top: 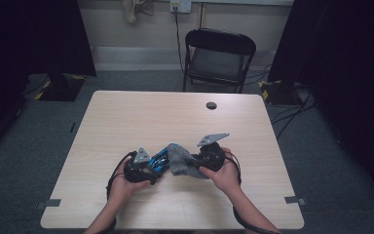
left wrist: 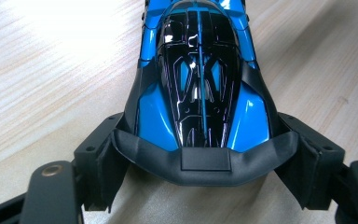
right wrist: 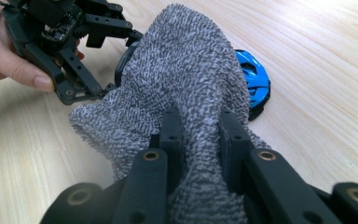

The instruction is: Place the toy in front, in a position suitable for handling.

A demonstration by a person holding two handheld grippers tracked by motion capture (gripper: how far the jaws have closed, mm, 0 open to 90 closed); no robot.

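Low centre of the high view: the left gripper [top: 148,167] clamps the rear of a glossy blue-and-black toy racing car [left wrist: 200,84] on the pale wooden table [top: 141,117]. The right gripper [right wrist: 199,128] pinches a grey terry cloth [right wrist: 182,74] draped over the car's nose.

The toy car [left wrist: 200,88] looks like hard plastic, blue and black, very shiny, with bright light spots on its smooth top. Its back bumper is dull black and not shiny. The cloth [right wrist: 186,88] is grey and fuzzy, with lots of tiny rough loops like a towel. The table [top: 141,117] looks like pale wood with thin lines in it, smooth and a little shiny where the light hits. The left gripper [left wrist: 200,163] and the right gripper [right wrist: 200,128] look like dull black plastic, with small shiny brass-coloured metal rings.
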